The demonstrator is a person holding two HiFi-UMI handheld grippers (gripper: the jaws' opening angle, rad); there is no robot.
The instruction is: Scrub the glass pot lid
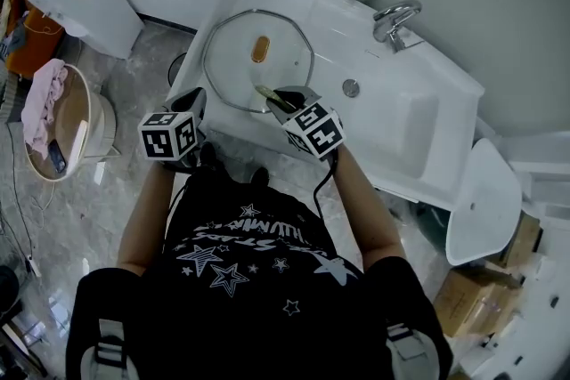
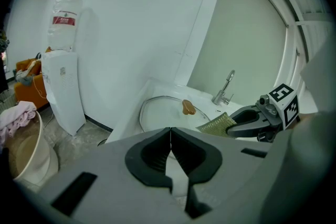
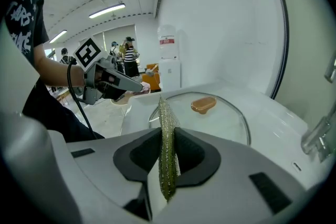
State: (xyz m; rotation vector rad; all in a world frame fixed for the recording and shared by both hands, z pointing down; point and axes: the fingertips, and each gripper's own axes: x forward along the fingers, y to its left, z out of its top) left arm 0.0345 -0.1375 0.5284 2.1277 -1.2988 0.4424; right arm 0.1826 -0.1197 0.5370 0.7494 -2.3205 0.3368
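Overhead, the round glass pot lid with a brown knob (image 1: 258, 58) lies flat on the white table (image 1: 343, 27); the right hand-held gripper (image 1: 278, 98) is over its near rim, the left hand-held gripper (image 1: 198, 98) just beside it.
Left gripper view: jaws closed together, empty, lid ahead.
Right gripper view: jaws clamp an upright green-gold mesh scouring pad (image 3: 167, 155); lid just beyond.

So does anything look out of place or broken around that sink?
Nothing stands out. The glass pot lid lies flat and whole on the white sink unit beside the basin, knob up. The right hand-held gripper pinches a scouring pad. No spill shows.
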